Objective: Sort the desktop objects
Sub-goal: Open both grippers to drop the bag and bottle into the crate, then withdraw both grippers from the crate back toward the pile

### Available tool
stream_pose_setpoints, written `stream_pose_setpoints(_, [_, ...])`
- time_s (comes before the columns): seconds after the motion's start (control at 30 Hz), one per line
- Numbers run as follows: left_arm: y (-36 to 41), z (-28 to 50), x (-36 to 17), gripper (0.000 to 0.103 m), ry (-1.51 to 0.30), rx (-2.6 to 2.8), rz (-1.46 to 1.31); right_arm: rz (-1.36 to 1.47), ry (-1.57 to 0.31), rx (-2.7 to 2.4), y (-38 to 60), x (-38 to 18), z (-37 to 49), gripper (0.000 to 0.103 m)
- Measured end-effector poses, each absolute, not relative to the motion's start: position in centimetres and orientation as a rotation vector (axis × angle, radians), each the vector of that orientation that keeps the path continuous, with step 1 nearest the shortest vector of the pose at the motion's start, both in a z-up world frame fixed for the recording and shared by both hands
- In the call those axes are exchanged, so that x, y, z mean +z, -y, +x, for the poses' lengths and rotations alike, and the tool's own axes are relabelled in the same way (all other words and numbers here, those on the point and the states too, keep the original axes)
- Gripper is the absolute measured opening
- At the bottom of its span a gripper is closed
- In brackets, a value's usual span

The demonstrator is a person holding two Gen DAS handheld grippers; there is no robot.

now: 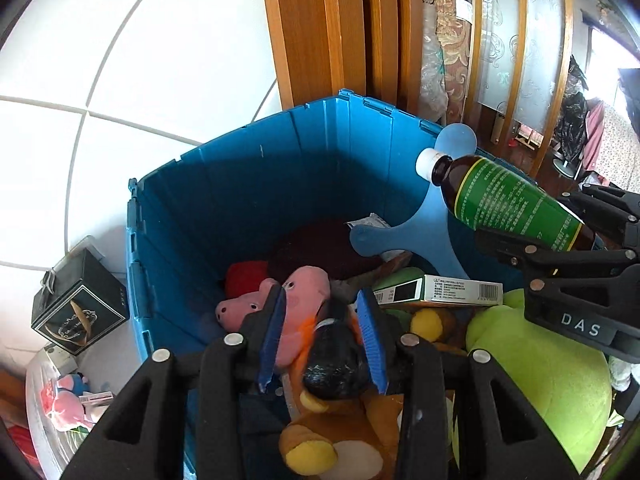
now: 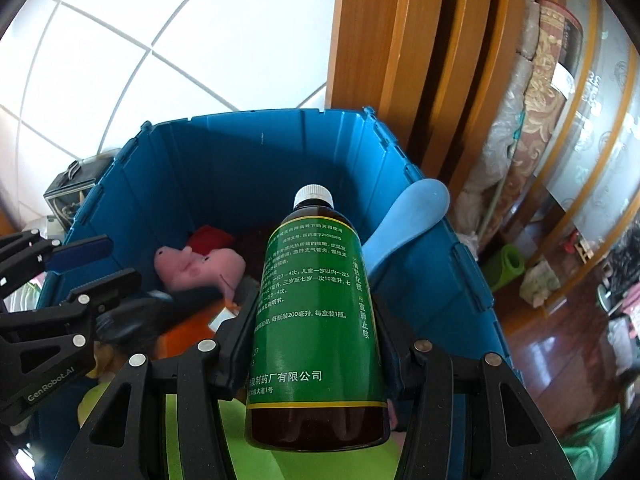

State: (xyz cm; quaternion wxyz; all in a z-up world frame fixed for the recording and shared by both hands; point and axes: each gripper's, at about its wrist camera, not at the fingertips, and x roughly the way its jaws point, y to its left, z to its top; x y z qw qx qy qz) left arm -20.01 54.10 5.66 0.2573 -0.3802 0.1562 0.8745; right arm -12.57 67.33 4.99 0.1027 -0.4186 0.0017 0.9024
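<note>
Over the blue bin (image 1: 240,184), right tongs (image 2: 316,320) pinch a bottle (image 2: 316,320) awaiting release, while left tongs (image 1: 320,336), spread, apparently free a dark object (image 1: 334,364) onto toys.

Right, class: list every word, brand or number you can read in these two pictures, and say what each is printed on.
"DAS": right gripper body.
"GenRobot.AI": left gripper body.
"每瓶装200毫升, 每盒装1瓶", "制药厂有限公司", "宣肺止咳": green label of the brown bottle.
Rest of that label: too small.
White box in the blue crate: barcode, print too small.
Black box: gold lettering blurred.
</note>
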Motion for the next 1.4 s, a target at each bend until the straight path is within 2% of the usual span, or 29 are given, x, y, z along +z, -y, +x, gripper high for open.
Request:
stream_pose_setpoints(0.03, [-54.0, -19.9, 5.8, 0.054, -0.423, 2.376, -1.025, -1.239, 0.000, 2.661, -67.2, 5.0, -12.5, 0.051])
stream_pose_setpoints(0.1, [-53.7, -19.6, 6.0, 0.063, -0.414, 2.381, -1.004, -1.235, 0.016, 2.658, -67.0, 5.0, -12.5, 0.054])
stream_pose_setpoints(0.13, [-53.6, -19.6, 6.1, 0.064, -0.412, 2.386, -0.995, -1.229, 0.022, 2.655, -66.9, 5.1, -12.4, 0.056])
stream_pose_setpoints(0.27, [-52.6, -19.0, 6.7, 0.064, -0.384, 2.385, -0.978, -1.200, 0.037, 2.657, -66.5, 5.8, -12.0, 0.084])
stream_pose_setpoints(0.33, [-51.9, -18.8, 7.0, 0.064, -0.368, 2.399, -0.961, -1.184, 0.051, 2.661, -66.1, 6.2, -11.6, 0.090])
stream_pose_setpoints(0.4, [-51.0, -18.3, 7.4, 0.064, -0.358, 2.417, -0.939, -1.178, 0.053, 2.667, -65.9, 6.5, -11.3, 0.103])
stream_pose_setpoints(0.93, [-39.2, -13.8, 9.5, 0.065, -0.167, 2.571, -0.803, -1.038, 0.003, 2.841, -58.0, 10.8, -6.3, 0.103])
stream_pose_setpoints(1.2, [-28.4, -12.8, 8.3, 0.065, -0.121, 2.708, -0.808, -0.981, 0.074, 2.995, -47.6, 12.3, -5.3, 0.103])
stream_pose_setpoints(1.4, [-17.4, -13.3, 5.0, 0.065, -0.042, 2.814, -0.917, -1.018, 0.103, 3.107, -39.0, 10.8, -7.3, 0.103])
